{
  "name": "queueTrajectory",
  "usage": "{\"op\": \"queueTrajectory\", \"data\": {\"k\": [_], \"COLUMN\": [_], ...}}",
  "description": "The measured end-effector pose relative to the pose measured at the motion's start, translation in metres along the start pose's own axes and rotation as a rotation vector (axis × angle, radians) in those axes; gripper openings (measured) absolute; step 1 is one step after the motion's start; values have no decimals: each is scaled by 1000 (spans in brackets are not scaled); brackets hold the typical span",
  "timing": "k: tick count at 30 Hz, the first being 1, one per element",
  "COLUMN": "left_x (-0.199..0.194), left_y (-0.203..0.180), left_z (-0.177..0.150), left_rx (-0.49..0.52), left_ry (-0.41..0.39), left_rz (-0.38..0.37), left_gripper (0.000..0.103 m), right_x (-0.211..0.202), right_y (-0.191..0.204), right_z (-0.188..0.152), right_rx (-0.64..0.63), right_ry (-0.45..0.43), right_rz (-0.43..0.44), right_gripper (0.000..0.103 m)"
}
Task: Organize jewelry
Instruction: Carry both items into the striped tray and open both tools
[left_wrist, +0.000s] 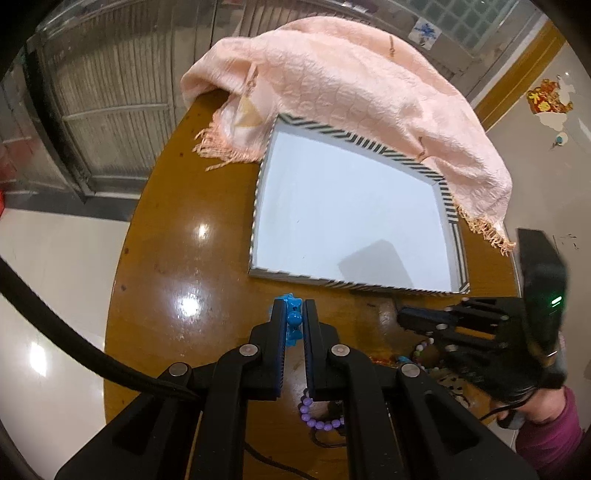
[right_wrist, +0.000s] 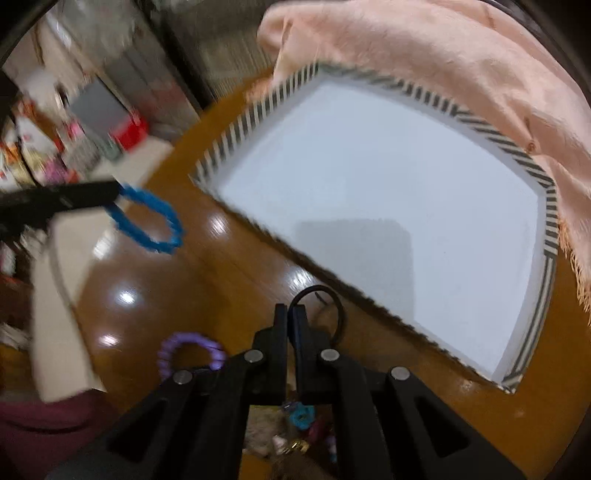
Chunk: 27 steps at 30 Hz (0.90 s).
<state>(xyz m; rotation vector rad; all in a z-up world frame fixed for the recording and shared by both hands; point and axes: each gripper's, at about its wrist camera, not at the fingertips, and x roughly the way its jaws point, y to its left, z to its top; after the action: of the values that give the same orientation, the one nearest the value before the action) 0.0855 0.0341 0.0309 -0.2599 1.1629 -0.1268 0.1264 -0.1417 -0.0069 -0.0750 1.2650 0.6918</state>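
My left gripper (left_wrist: 294, 308) is shut on a blue beaded bracelet (left_wrist: 293, 325), held above the brown table in front of the tray's near rim. In the right wrist view that bracelet (right_wrist: 147, 221) hangs as a loop from the left gripper (right_wrist: 110, 192). The white tray (left_wrist: 255, 206) with a black-and-white striped rim holds nothing. My right gripper (right_wrist: 289, 308) is shut, and a thin black hair band (right_wrist: 341, 314) arcs out from between its tips, just short of the tray (right_wrist: 236, 129). A purple bead bracelet (left_wrist: 317, 421) (right_wrist: 192, 350) lies on the table under the grippers.
A pink fringed scarf (left_wrist: 351, 85) (right_wrist: 443, 55) drapes over the tray's far rim. A heap of mixed jewelry (right_wrist: 295, 424) (left_wrist: 417, 354) sits below the right gripper. The round wooden table (left_wrist: 166, 258) drops off to a pale floor on the left. A maroon sleeve (left_wrist: 546, 435) shows at the right.
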Motion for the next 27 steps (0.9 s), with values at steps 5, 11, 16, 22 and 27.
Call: {"op": "queueTrajectory", "data": {"k": [5, 11, 16, 22, 27], "left_x": [-9, 1, 38, 84, 96], "left_y": [-13, -31, -32, -7, 5], "left_z": [18, 49, 67, 70, 64], "left_rx": [35, 62, 52, -20, -34], "left_ry": [-23, -30, 4, 77, 100], "left_rz": [-26, -64, -80, -39, 3], "left_gripper": [8, 8, 8, 8, 8], "right_x": [-36, -29, 1, 45, 67], "right_y": [-8, -19, -29, -27, -27], "right_z": [12, 38, 50, 64, 66], "right_rx": [35, 50, 72, 70, 75], "right_ry": [-90, -131, -87, -15, 36], "right_rz": [37, -28, -32, -15, -23], "right_gripper": [3, 3, 3, 3, 3]}}
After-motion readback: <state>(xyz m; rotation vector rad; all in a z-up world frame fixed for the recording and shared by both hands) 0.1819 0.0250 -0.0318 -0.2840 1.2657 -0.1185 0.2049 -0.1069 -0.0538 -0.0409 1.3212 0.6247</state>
